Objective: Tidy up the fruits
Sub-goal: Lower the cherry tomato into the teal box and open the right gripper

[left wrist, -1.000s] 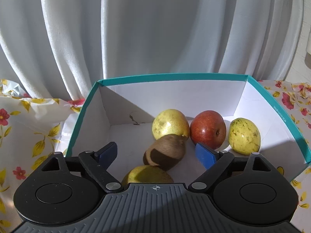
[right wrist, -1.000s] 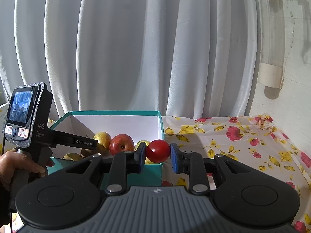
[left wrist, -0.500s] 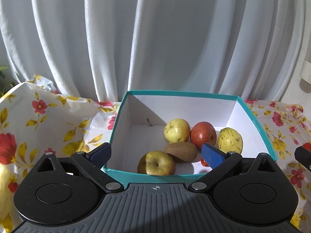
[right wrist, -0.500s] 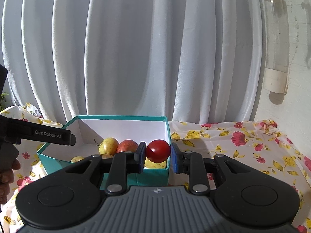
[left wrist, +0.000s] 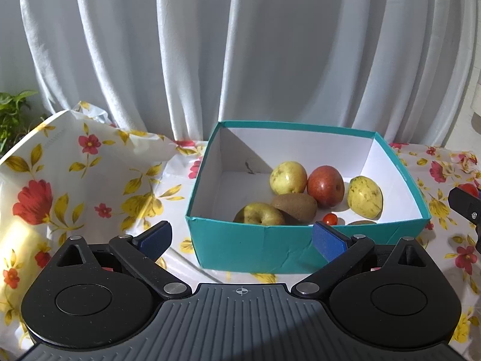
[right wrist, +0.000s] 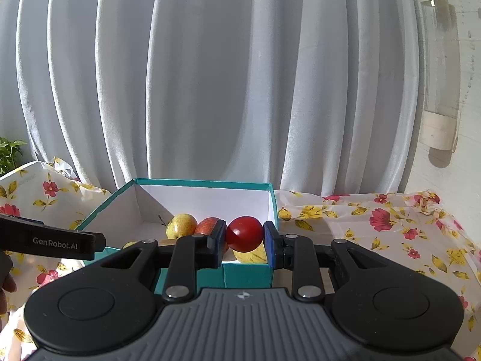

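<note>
A teal box [left wrist: 270, 245] with white inside walls holds a yellow-green apple [left wrist: 288, 177], a red apple [left wrist: 325, 186], a speckled yellow fruit [left wrist: 365, 197], a brown kiwi [left wrist: 294, 206], another yellow apple [left wrist: 260, 214] and a tiny red tomato [left wrist: 330, 218]. My left gripper [left wrist: 242, 237] stands open and empty in front of the box's near wall. In the right wrist view my right gripper [right wrist: 244, 239] is shut on a red tomato [right wrist: 244, 233], held just before the near right corner of the box [right wrist: 249, 275].
A flowered tablecloth [right wrist: 375, 231] covers the table, rumpled high at the left [left wrist: 60, 162]. White curtains [right wrist: 210, 75] hang behind. A plant [left wrist: 12, 111] shows at the far left. A plastic bottle [right wrist: 442, 69] is fixed on the right wall.
My left gripper has pulled back out of the box and up, leaving the kiwi inside; its jaws spread slightly wider. The right gripper keeps hold of the tomato, nearly still.
</note>
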### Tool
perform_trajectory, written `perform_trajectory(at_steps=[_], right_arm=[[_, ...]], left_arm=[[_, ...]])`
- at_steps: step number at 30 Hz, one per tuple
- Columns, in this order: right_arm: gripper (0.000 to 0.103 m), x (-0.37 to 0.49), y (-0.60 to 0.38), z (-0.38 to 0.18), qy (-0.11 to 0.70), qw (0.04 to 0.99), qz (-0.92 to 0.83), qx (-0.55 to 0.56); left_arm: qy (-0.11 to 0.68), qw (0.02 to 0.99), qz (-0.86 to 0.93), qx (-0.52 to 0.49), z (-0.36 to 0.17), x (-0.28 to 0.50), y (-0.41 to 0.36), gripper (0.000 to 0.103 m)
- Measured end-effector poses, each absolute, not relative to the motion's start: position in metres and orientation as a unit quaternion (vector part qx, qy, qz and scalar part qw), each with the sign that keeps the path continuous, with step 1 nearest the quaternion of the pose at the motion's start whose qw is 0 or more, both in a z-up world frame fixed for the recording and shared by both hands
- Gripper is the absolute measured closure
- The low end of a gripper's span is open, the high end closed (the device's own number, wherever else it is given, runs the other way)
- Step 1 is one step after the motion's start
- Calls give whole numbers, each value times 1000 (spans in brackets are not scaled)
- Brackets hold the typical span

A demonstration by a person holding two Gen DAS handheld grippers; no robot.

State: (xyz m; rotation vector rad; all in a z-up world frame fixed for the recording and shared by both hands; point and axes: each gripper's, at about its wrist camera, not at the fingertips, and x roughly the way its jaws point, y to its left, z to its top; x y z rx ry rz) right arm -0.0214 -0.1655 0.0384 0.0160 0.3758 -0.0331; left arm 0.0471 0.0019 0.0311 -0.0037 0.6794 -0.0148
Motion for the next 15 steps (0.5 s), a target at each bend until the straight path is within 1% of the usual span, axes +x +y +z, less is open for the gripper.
perform_trajectory(at_steps=[15], right_arm=[[77, -9, -161, 40, 180, 984, 3, 8]], left_arm=[[336, 942, 16, -12, 33, 34, 18, 1]])
